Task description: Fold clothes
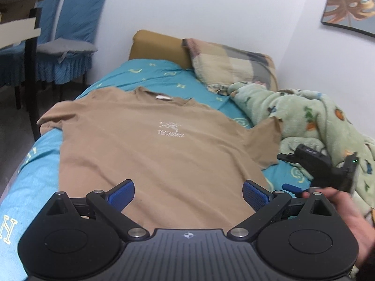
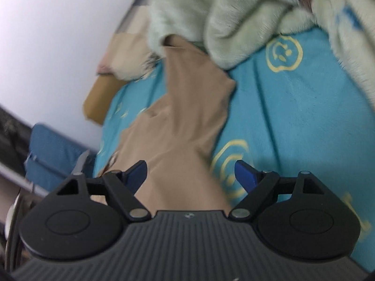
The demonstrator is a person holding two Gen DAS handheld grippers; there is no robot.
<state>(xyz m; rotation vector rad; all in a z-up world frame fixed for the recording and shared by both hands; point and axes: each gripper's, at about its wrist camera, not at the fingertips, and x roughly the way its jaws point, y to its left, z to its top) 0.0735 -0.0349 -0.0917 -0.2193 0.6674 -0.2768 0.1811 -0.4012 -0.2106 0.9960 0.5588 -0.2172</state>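
Observation:
A tan T-shirt [image 1: 145,149] with a small white chest logo lies flat, face up, on the teal bed sheet [image 1: 28,178], collar toward the far end. My left gripper [image 1: 188,196] is open and empty above the shirt's near hem. My right gripper [image 2: 191,175] is open and empty over the shirt's right side [image 2: 187,121], below the sleeve, which points away toward the blanket. The right gripper's body [image 1: 328,168] shows in the left wrist view, held in a hand at the shirt's right edge. The right wrist view is blurred.
A pale green fleece blanket [image 1: 304,117] is heaped on the bed's right side, touching the sleeve [image 2: 178,53]. A patchwork pillow [image 1: 229,63] lies at the head. Blue-covered chairs [image 1: 70,35] and a table stand left of the bed. A white wall runs behind.

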